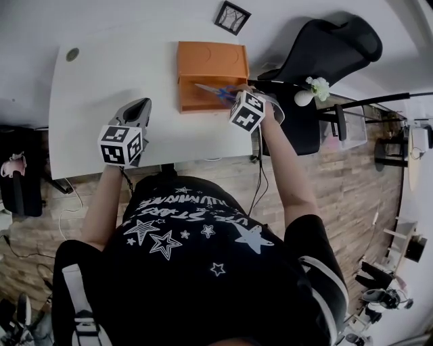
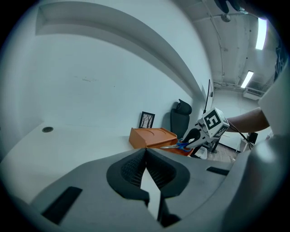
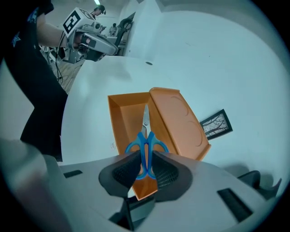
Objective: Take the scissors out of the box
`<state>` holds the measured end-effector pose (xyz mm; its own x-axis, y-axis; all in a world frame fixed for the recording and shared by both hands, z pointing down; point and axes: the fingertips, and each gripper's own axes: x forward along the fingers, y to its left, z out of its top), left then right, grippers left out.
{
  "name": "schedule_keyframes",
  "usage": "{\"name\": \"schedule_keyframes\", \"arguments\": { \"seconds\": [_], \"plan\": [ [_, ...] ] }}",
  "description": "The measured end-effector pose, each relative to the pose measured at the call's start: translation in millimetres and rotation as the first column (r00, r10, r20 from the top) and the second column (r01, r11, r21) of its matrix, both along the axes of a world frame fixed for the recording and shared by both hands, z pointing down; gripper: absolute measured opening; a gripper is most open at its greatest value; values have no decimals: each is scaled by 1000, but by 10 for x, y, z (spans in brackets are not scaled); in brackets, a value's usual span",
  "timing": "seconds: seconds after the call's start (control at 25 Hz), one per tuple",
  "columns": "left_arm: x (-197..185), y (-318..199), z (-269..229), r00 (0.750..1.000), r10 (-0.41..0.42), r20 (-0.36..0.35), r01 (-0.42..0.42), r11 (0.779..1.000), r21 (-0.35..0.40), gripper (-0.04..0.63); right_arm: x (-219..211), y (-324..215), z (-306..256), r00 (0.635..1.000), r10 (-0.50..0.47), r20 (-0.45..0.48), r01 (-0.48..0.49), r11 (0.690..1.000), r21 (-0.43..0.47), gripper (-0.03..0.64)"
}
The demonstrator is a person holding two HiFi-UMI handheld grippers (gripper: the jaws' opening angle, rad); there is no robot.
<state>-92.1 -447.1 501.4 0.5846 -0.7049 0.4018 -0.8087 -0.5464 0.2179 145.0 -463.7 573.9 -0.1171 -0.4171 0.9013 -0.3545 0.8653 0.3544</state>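
Observation:
Blue-handled scissors (image 3: 146, 144) hang over the open orange box (image 3: 124, 120), their steel blades pointing down into it. My right gripper (image 3: 144, 168) is shut on the blue handles. In the head view the scissors (image 1: 218, 92) sit above the box (image 1: 211, 84), just left of the right gripper (image 1: 238, 100). My left gripper (image 1: 135, 118) hovers over the white table (image 1: 108, 101), well left of the box, jaws together with nothing between them. From the left gripper view, the box (image 2: 152, 137) and scissors (image 2: 180, 146) show ahead to the right.
The box lid (image 3: 179, 122) stands open at the box's far side. A small framed picture (image 1: 232, 17) lies beyond the box. A black office chair (image 1: 325, 54) and a small white vase with flowers (image 1: 308, 93) are at the table's right end. A round cable hole (image 1: 72, 54) marks the far left.

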Motion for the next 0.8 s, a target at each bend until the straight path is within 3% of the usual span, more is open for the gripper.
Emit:
{"name": "schedule_keyframes", "arguments": {
  "seconds": [0.32,0.8],
  "plan": [
    [22,448,-157,1000,-22,5,22,999,41,18,47,372,-245,1000,17,19,-18,996,84,101],
    [143,1195,-177,999,-33,6,33,998,55,18,-20,1056,-607,989,31,146,-58,980,188,101]
  ]
}}
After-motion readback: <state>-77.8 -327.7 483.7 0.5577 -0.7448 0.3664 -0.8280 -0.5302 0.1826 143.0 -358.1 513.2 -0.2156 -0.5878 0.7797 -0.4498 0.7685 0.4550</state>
